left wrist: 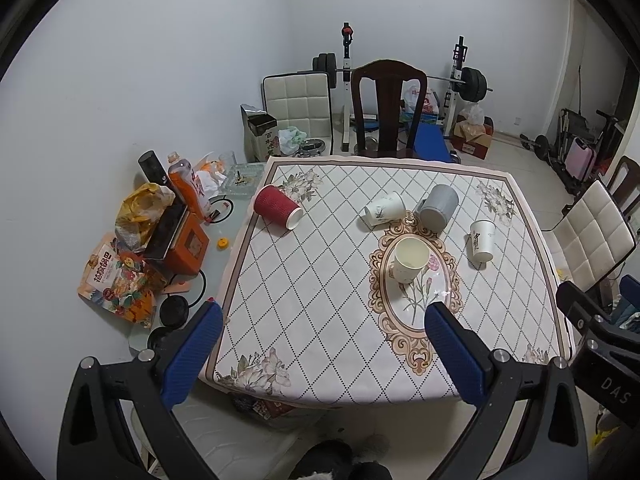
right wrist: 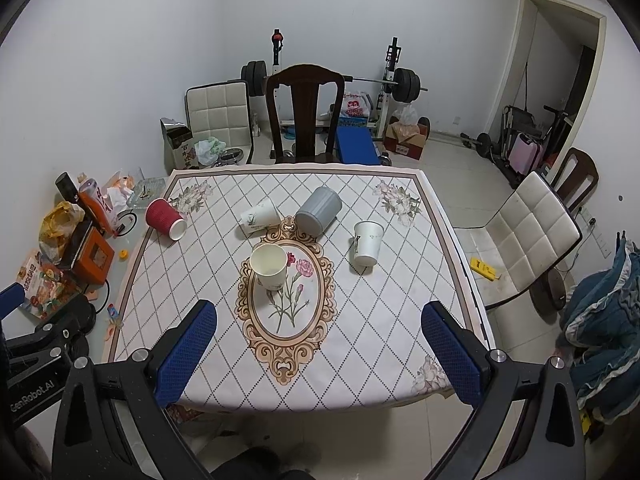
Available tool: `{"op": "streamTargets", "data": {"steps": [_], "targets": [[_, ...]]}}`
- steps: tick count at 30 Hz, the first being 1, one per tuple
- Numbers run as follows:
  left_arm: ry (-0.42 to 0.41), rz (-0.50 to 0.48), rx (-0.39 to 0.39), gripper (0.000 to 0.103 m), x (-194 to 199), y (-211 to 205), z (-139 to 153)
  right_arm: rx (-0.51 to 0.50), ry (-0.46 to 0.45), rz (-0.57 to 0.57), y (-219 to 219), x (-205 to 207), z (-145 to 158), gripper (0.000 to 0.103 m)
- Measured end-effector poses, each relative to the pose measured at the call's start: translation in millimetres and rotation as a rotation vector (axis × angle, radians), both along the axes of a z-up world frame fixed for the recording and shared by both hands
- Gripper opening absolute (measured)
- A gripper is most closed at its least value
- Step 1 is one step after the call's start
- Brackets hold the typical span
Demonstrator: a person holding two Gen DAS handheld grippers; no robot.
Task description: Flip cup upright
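Observation:
Several cups sit on the patterned tablecloth [left wrist: 320,320] [right wrist: 360,340]. A red ribbed cup [left wrist: 277,206] [right wrist: 165,219] lies on its side at the left. A white printed cup [left wrist: 384,208] [right wrist: 260,216] and a grey cup [left wrist: 438,206] [right wrist: 319,210] lie on their sides at the middle back. A cream cup [left wrist: 410,259] [right wrist: 270,266] stands upright in the centre. A white cup [left wrist: 482,240] [right wrist: 367,243] stands upright at the right. My left gripper [left wrist: 324,312] and my right gripper [right wrist: 320,312] are open and empty, above the table's near edge.
Snack bags, an orange box [left wrist: 180,244] and bottles crowd the glass strip left of the cloth. A dark wooden chair [left wrist: 388,108] stands behind the table and a white padded chair [right wrist: 528,236] at the right. A weight rack stands by the back wall.

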State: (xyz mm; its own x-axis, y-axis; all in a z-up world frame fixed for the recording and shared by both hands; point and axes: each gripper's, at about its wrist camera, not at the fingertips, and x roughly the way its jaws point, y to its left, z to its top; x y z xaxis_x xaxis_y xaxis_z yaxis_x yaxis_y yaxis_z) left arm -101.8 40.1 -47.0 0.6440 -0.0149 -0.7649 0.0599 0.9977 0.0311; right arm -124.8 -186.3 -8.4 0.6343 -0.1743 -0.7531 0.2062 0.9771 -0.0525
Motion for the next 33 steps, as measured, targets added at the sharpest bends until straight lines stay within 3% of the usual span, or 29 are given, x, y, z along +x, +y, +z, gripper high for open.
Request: {"op": "streamTargets", "data": {"steps": [33], "targets": [[0.011, 0.003, -0.015, 0.103, -0.3, -10.0, -0.8, 0.005, 0.006, -0.005, -2.0, 2.3, -1.0, 0.103]]}}
